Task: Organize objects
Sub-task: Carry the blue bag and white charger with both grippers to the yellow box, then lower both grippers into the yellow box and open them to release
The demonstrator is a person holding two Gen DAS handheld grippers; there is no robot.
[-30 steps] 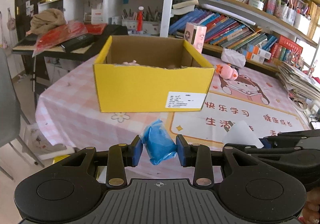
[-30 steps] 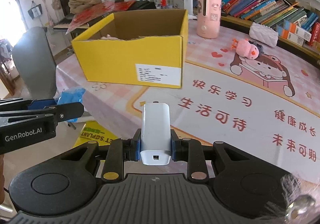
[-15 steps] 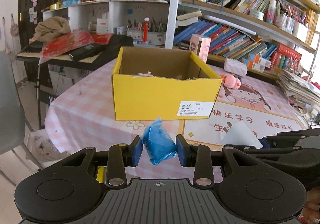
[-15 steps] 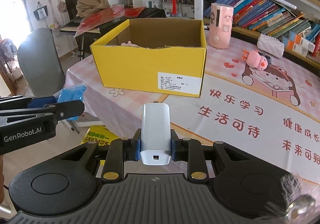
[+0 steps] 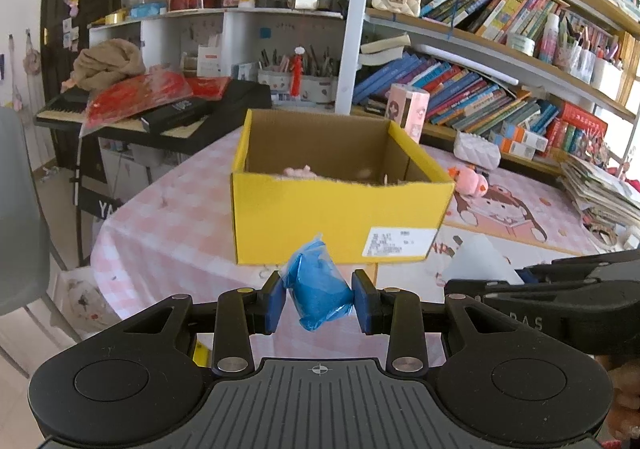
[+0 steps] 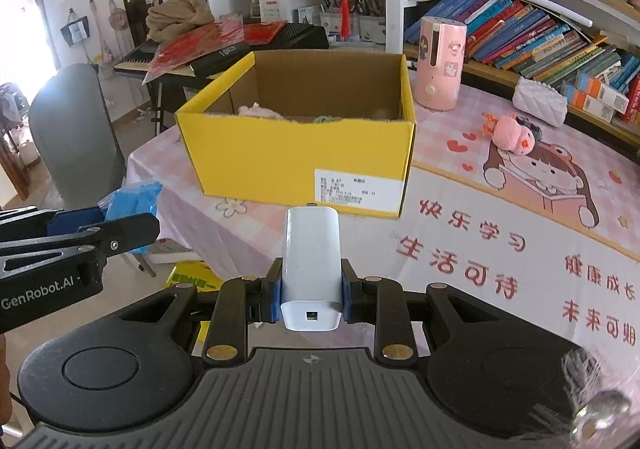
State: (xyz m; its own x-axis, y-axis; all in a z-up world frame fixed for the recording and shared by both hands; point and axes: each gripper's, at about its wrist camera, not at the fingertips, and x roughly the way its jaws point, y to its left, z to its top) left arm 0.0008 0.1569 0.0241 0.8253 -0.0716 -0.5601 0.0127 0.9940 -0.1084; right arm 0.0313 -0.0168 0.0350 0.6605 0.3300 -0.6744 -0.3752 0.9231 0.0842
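My left gripper [image 5: 319, 299] is shut on a blue plastic-wrapped lump [image 5: 318, 291], held in the air in front of the open yellow cardboard box [image 5: 336, 217]. My right gripper [image 6: 311, 287] is shut on a white rectangular charger block [image 6: 311, 273] with its port facing the camera, held before the same box [image 6: 296, 157]. The box stands on the pink tablecloth [image 6: 500, 249] and holds a few soft items, partly hidden by its front wall. The left gripper and its blue lump [image 6: 132, 203] also show at the left of the right wrist view.
A pink plush toy [image 6: 512, 135], a pink cylinder device [image 6: 440, 63] and a white quilted pouch [image 6: 540, 101] lie on the table behind and right of the box. Bookshelves [image 5: 500, 69] stand behind. A grey chair [image 6: 76, 137] and a keyboard stand [image 5: 160, 117] are to the left.
Both grippers have drawn back and risen from the box, which looks smaller and farther away now. Both keep their hold on their objects.
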